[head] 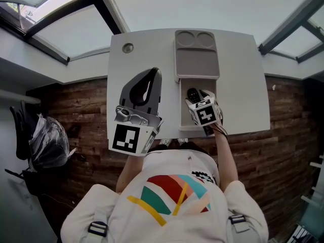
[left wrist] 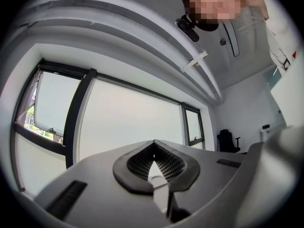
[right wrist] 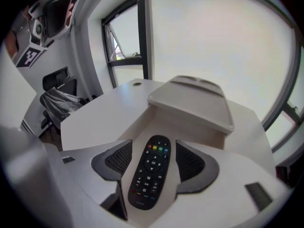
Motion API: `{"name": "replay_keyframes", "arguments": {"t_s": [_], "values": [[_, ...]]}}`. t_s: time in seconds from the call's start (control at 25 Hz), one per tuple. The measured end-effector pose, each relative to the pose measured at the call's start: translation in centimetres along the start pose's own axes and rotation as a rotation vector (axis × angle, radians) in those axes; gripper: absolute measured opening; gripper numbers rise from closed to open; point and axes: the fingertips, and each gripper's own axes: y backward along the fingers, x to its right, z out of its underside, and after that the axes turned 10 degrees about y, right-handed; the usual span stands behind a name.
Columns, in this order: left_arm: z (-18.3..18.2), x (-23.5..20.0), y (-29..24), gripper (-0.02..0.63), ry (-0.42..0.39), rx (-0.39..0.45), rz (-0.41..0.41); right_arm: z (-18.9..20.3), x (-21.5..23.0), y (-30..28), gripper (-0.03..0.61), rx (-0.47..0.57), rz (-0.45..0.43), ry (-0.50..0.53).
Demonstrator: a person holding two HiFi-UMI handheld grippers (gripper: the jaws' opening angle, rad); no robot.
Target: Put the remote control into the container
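In the right gripper view, the right hand-held gripper (right wrist: 153,158) stands open. The remote control (right wrist: 149,175) lies lengthwise between its pads with a gap on each side, down in the container (head: 180,105). In the head view, at centre right, that gripper covers most of the remote, so only its top end shows. The lid (head: 197,59) hides the container's far half on the white surface (head: 238,75). At lower left, the left hand-held gripper (left wrist: 153,151) is closed and empty.
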Motion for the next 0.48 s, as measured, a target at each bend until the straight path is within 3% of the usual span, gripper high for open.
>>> {"name": "replay_keyframes", "arguments": {"t_s": [0.12, 0.24, 0.36, 0.4, 0.48], "values": [[-0.4, 0.2, -0.2, 0.008, -0.006, 0.013, 0.011, -3.5, 1.8, 3.8, 0.278, 0.120, 0.061, -0.028], [-1.0, 0.4, -0.6, 0.008, -0.010, 0.021, 0.019, -8.8, 4.2, 9.8, 0.263, 0.343, 0.116, -0.119], [-1.8, 0.9, -0.9, 0.008, -0.017, 0.036, 0.035, -13.3, 6.9, 18.0, 0.034, 0.625, 0.256, -0.239], [-2.2, 1.1, -1.0, 0.008, -0.020, 0.042, 0.040, -14.2, 7.5, 20.7, 0.002, 0.707, 0.305, -0.266], [-3.0, 1.7, -1.2, 0.008, -0.028, 0.057, 0.052, -15.3, 7.9, 25.2, 0.002, 0.834, 0.384, -0.293]]}}
